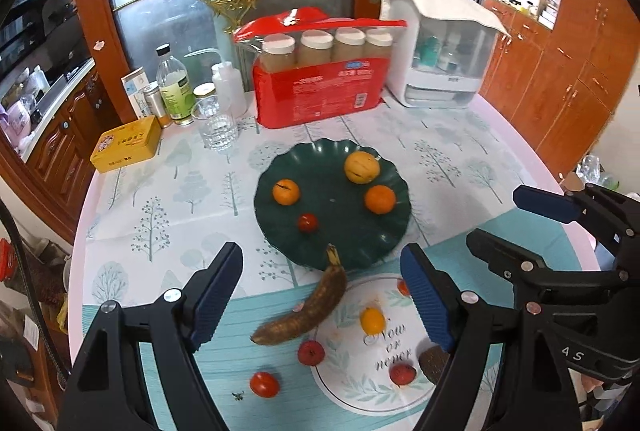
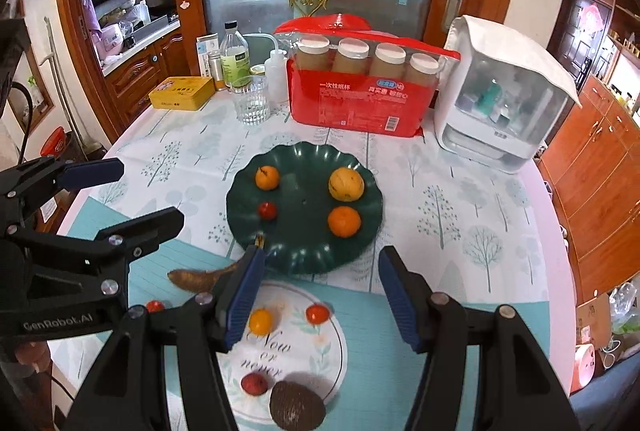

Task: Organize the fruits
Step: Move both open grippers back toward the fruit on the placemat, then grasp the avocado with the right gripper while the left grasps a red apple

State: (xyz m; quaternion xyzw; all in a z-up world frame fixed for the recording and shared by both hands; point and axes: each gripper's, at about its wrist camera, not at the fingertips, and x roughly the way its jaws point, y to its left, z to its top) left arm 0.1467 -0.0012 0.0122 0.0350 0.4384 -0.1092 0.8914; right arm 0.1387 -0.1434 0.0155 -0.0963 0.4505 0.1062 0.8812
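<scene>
Step in hand, we judged: between picks. Dark green scalloped plastic plate (image 1: 384, 251) held four fruits. We kept left gripper (image 1: 320, 295) and right gripper (image 2: 320, 295) spread, empty. Browned banana (image 1: 308, 307), stem overlapping plate's near rim, seemed next; needed lengthwise-straddling grip.

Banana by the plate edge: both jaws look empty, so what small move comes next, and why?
Probably lower the left gripper onto the banana and close on its middle. Its jaws stand open and empty just above it, and the banana lies on the tablecloth with only its stem tip on the green plate, where four fruits already sit. The right gripper is open too, but farther from it.
</scene>
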